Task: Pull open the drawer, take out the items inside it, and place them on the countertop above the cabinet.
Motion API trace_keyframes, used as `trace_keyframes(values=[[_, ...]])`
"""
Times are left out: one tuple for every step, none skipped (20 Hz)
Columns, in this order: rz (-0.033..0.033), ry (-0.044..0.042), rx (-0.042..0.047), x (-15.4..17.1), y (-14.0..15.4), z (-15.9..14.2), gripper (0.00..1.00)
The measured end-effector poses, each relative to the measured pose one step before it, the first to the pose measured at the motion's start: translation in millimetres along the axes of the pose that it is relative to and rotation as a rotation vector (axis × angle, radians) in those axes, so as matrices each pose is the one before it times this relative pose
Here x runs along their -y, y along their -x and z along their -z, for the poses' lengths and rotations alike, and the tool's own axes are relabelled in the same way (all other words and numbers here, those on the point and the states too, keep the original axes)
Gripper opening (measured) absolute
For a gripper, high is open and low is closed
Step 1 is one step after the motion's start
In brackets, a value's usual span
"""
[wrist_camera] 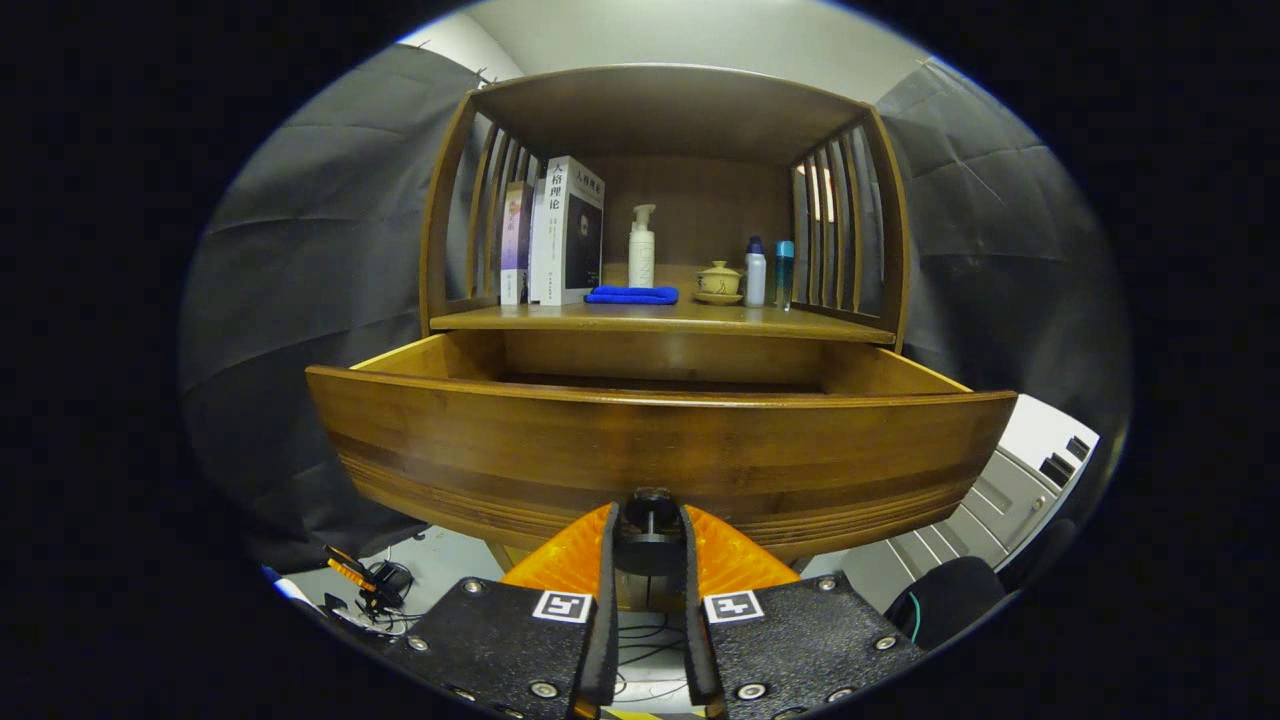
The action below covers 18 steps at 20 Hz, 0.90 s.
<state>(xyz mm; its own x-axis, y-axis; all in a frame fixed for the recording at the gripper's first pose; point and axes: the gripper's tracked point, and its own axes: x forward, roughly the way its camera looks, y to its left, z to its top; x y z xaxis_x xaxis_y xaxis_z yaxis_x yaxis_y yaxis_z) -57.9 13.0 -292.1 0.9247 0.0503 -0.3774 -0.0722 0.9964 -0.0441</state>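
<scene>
The fingers (pixel 650 520) were closed on the small dark knob (pixel 651 497) at the lower middle of the drawer front (pixel 660 450), one on each side of its stem, and the drawer stood pulled well out from the cabinet. From this low angle the drawer's inside was hidden behind its front panel, so its contents could not be told. Above it, the counter (pixel 660 320) carried upright books (pixel 565 232), a pump bottle (pixel 641 246), a folded blue cloth (pixel 632 295), a lidded cup (pixel 719 280) and two small bottles (pixel 768 272), with bare wood along its front edge. To finish the pull well, the draw probably needed to run straight along the drawer's slide, without lifting or twisting the knob. The fingers should then release and rise above the front panel for a view inside before any grasp.
</scene>
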Motion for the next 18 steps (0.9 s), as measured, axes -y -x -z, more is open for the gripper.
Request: trace_keyframes(values=[[-0.00313, 0.00333, 0.00328, -0.21, 0.28, 0.21, 0.27], [-0.00218, -0.00063, 0.00191, 0.46, -0.13, 0.06, 0.27], [0.00003, -0.00196, 0.00489, 0.05, -0.47, 0.45, 0.27], [0.00036, -0.0005, 0.00424, -0.1, 0.19, -0.92, 0.27], [0.00068, -0.00135, 0.00523, -0.1, 0.04, 0.62, 0.27], [-0.00101, -0.0006, 0.0038, -0.19, 0.17, 0.24, 0.29], [-0.00137, -0.00361, 0.00269, -0.17, -0.59, 0.4, 0.3], [-0.00007, -0.00634, 0.00249, 0.06, 0.18, 0.25, 0.32], [0.00168, -0.00676, 0.00266, -0.01, 0.18, -0.12, 0.33], [0.00084, -0.0036, 0.00298, -0.18, -0.35, -0.84, 0.35], [-0.00502, 0.00032, -0.00671, -1.78, 0.23, 1.54, 0.38], [-0.01048, 0.00521, -0.01117, -0.76, 2.4, 1.15, 0.45], [-0.01178, 0.00242, -0.00034, -1.35, 1.27, -2.42, 0.55], [-0.02414, -0.00171, 0.00606, -4.08, 3.79, -4.62, 0.65], [-0.02203, -0.00496, 0.00887, -3.56, 4.05, -5.15, 0.75], [-0.01147, -0.00328, 0.01623, -1.5, 2.46, -9.49, 0.86], [-0.00364, 0.00151, 0.01772, -0.28, 2.94, -10.46, 0.96], [0.00355, 0.00724, 0.01796, 0.82, 2.27, -12.52, 0.96]])
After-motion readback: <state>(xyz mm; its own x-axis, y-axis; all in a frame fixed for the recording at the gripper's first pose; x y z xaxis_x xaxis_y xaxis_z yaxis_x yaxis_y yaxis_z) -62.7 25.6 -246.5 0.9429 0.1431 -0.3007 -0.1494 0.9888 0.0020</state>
